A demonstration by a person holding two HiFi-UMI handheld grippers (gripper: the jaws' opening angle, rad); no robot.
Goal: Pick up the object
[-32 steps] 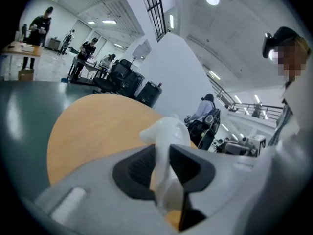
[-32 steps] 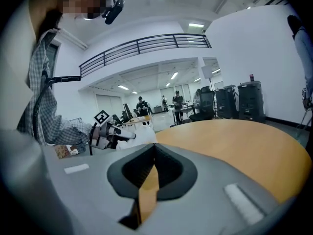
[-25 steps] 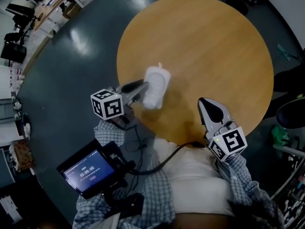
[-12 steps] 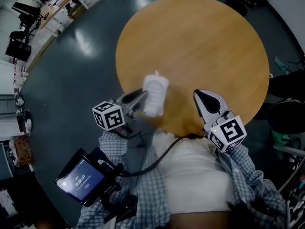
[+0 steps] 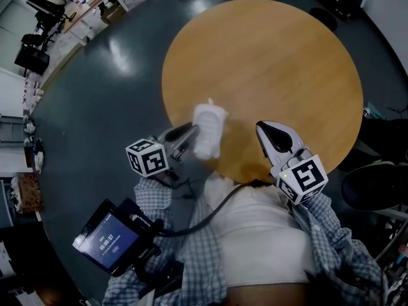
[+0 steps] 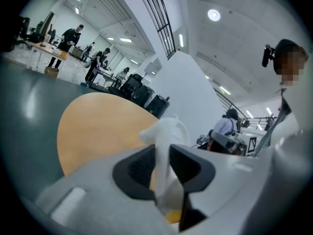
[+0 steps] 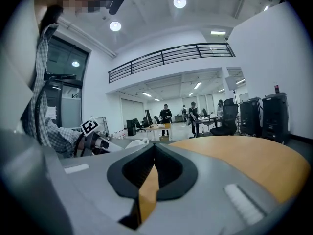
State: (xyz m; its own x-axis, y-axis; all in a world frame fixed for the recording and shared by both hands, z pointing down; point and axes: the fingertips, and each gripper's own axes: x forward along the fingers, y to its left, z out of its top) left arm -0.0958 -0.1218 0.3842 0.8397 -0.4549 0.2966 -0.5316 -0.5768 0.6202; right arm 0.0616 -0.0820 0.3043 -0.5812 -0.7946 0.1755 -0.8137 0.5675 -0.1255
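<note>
The white object (image 5: 209,127) is soft-looking with a small nub at its far end, and it hangs over the near left part of the round wooden table (image 5: 287,62). My left gripper (image 5: 190,135) is shut on its near side. In the left gripper view a thin white fold of the object (image 6: 165,180) is pinched between the dark pads, and the rest (image 6: 166,129) bulges beyond my left gripper (image 6: 163,156). My right gripper (image 5: 273,132) hovers over the table's near edge, shut and empty. In its own view my right gripper (image 7: 153,151) has its jaws together.
Dark grey floor surrounds the table (image 7: 244,155). A handheld screen (image 5: 107,236) hangs by the person's left side. Desks and equipment (image 5: 38,18) line the far left of the room, an office chair (image 5: 373,187) stands at the right, and people stand at distant desks (image 7: 166,114).
The left gripper keeps its hold on the white object. Both grippers and the object have drifted slightly toward the table's near edge as the head camera shifted.
</note>
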